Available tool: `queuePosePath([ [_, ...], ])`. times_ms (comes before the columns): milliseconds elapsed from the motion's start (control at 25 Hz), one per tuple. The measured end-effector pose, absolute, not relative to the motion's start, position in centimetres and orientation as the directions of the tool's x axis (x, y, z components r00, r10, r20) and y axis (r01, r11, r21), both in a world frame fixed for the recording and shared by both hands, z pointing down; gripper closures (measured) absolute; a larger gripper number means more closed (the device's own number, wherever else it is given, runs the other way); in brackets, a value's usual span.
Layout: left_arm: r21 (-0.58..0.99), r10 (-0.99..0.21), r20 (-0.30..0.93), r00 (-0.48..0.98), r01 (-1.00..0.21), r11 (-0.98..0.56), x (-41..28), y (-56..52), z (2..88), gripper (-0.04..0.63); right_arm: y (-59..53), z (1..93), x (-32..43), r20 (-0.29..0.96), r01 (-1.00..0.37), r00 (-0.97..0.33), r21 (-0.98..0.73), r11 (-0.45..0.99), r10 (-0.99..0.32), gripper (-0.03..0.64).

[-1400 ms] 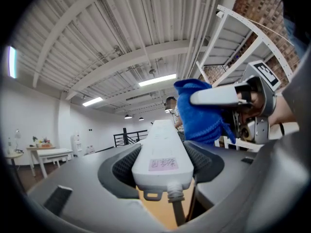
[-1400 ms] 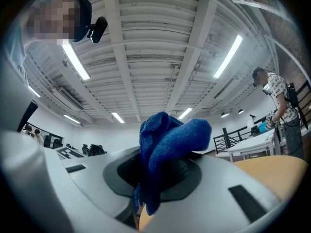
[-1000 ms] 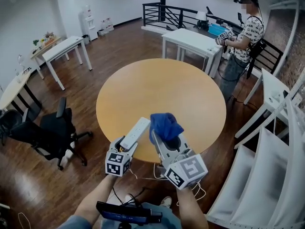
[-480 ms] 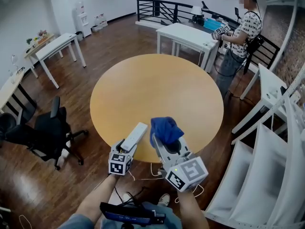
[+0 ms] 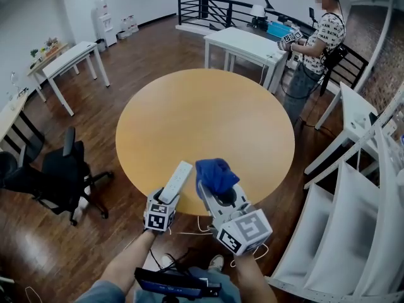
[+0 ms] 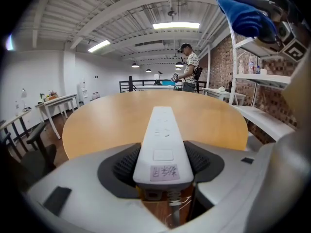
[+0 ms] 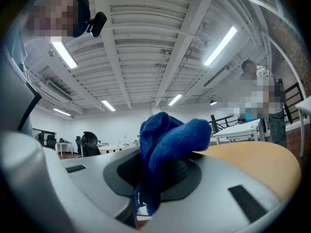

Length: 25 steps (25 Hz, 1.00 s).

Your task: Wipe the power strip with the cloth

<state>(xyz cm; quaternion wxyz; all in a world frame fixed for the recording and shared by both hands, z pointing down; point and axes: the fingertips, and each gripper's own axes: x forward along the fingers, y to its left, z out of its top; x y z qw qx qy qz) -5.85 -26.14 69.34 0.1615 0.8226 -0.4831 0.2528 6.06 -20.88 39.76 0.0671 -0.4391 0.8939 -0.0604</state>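
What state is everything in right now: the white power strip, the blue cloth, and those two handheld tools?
power strip: gripped at its cord end, sticking out over the round table.
cloth: bunched up, pinched in a tool, held in the air.
left tool: closed on the power strip.
right tool: closed on the cloth.

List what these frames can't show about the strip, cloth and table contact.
- Power strip label: left gripper view, print blurred.
- Where its cable ends: cut off by that view's bottom edge.
- Strip tip touching table? Head view, too small.
- Cloth lower end: right gripper view, hidden between the jaws.
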Motion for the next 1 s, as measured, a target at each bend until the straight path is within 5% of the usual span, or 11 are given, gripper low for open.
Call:
queuePosePath([
  [560, -0.007, -0.782, 0.450, 0.432, -0.873, -0.487, -6.4, -28.7, 63.0, 0.313, -21.7, 39.6, 4.9, -0.074, -0.779, -0.601, -0.169, 0.604, -0.796, 0.548],
  [1000, 0.030, -0.849, 0.099, 0.520, -0.854, -0.520, -5.1, -28.0, 47.7, 0.519, -22.3, 37.9, 3.6, -0.121, -0.768, -0.610, -0.150, 0.622, -0.783, 0.548],
])
